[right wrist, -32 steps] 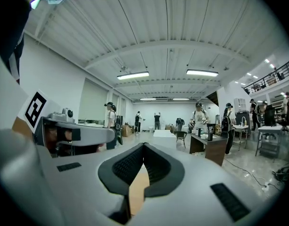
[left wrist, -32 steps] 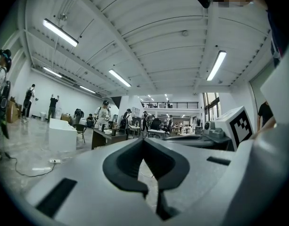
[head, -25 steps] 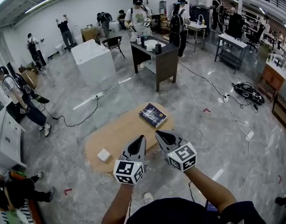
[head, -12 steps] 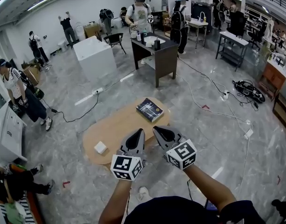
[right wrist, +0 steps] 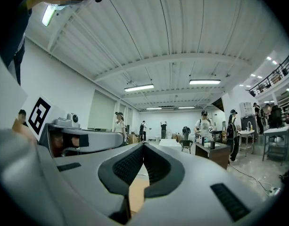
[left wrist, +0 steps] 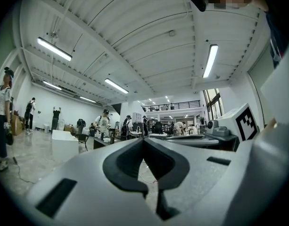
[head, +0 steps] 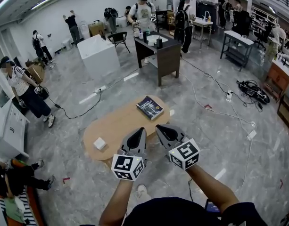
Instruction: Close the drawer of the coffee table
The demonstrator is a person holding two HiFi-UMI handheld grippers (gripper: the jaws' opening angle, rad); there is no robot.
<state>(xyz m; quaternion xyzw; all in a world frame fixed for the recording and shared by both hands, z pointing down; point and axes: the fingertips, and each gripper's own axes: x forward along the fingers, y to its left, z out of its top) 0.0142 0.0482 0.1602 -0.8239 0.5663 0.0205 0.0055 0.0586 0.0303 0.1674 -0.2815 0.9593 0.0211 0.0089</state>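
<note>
Over the last second the table [head: 118, 126] has shifted slightly farther off in the head view. The book [head: 150, 107] is carried at its far right end and the white block [head: 100, 143] at its near left. The viewpoint is judged to have been drawn back a little. The left claw [head: 140, 133] and right claw [head: 161, 130] are held side by side over the table's near edge, each with its jaws together and nothing gripped. The drawer is not shown in any view, so whether it is open or closed cannot be determined.
</note>
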